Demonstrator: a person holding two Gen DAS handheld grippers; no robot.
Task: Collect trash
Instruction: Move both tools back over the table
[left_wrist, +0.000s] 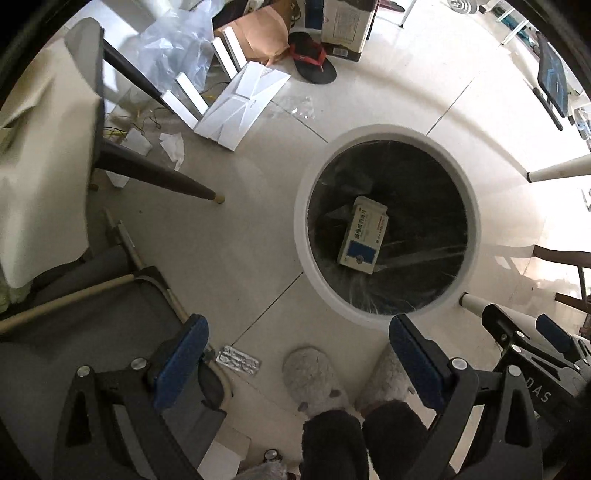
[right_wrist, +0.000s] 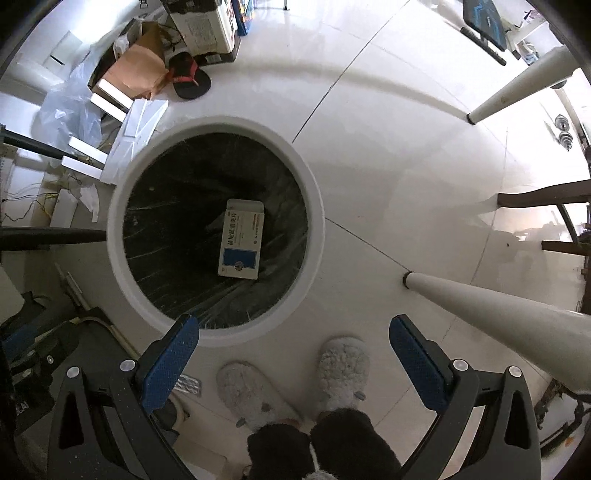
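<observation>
Both tools are held pointing down at the floor with their blue pads spread wide apart and nothing between them: the left tool (left_wrist: 297, 358) and the right tool (right_wrist: 293, 350). Between the right tool's fingers, two fluffy slippers (right_wrist: 343, 369) are seen at the lower centre. Just above them, a round white bin (right_wrist: 216, 230) with a dark liner is found left of centre. A medicine box (right_wrist: 242, 240) is lying inside it, at the bottom. A blister pack (left_wrist: 238, 360) is left on the floor at the lower centre of the left view.
</observation>
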